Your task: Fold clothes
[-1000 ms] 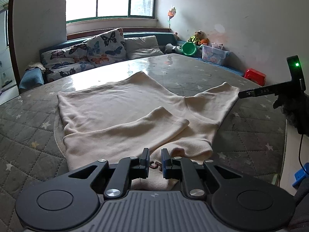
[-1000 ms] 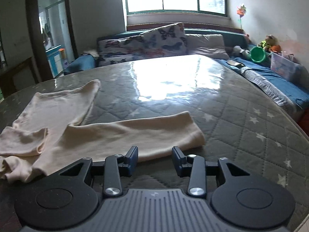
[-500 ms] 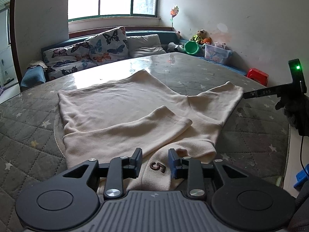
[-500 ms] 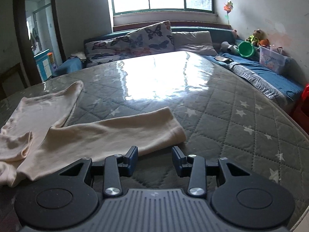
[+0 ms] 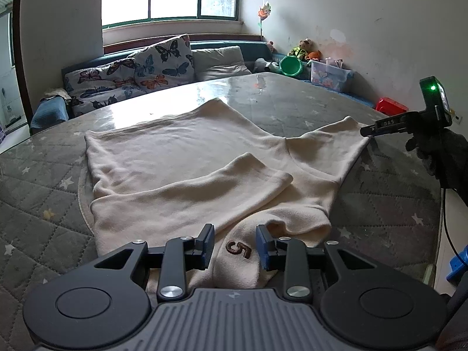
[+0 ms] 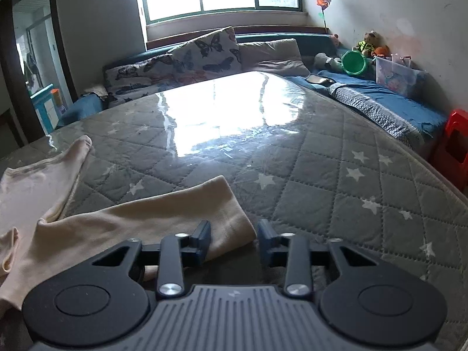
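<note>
Your cream garment (image 5: pixel 187 158) is soft, matt, fleecy cloth with a brown stitched "5" (image 5: pixel 238 249) near its near edge. It lies on a counter (image 6: pixel 321 181) covered in grey quilted fabric with pale stars, under a clear glossy sheet that mirrors the window at the far side. Your left tool (image 5: pixel 235 244) and right tool (image 6: pixel 234 235) are matt black plastic with ribbed grey housings, blue-faced pads and shiny metal pivot screws.
</note>
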`<control>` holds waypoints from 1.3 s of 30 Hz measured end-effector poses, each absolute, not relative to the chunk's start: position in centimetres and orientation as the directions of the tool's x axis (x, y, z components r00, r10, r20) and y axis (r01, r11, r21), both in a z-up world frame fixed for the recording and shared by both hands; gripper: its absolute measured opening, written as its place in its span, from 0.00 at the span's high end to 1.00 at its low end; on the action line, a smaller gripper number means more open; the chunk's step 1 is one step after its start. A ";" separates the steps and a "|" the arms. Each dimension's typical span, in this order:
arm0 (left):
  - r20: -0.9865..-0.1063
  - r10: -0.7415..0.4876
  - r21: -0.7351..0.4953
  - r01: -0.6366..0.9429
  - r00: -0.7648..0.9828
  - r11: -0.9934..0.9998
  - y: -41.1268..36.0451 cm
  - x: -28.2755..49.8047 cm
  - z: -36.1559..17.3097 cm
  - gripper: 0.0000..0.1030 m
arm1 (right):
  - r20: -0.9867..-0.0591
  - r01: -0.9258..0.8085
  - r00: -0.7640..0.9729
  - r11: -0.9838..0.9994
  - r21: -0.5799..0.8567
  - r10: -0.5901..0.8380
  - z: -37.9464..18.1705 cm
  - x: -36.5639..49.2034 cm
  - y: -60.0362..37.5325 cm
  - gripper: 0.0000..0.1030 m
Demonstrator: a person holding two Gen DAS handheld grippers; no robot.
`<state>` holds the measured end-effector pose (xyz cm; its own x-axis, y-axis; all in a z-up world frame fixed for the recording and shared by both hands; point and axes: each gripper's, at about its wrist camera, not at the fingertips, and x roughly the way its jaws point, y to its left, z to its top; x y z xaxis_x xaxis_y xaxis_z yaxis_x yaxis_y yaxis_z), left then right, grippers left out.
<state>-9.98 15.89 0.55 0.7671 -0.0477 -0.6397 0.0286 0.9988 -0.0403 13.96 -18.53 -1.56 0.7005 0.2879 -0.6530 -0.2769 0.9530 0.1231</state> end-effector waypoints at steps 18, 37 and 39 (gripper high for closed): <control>-0.621 -0.054 -0.070 0.013 0.782 0.997 16.1 -10.4 0.2 0.65 | -0.430 -0.533 0.601 0.739 0.413 0.674 7.8 9.6 -12.3 0.88; -0.601 0.003 -0.106 -0.083 0.799 0.991 18.5 -12.6 0.4 0.65 | -0.544 -0.801 0.396 0.568 0.189 0.740 7.8 4.0 1.0 0.78; -0.601 0.002 -0.110 -0.086 0.799 0.990 18.5 -12.4 0.4 0.65 | -0.592 -0.804 0.406 0.580 0.130 0.696 6.4 3.7 0.9 0.71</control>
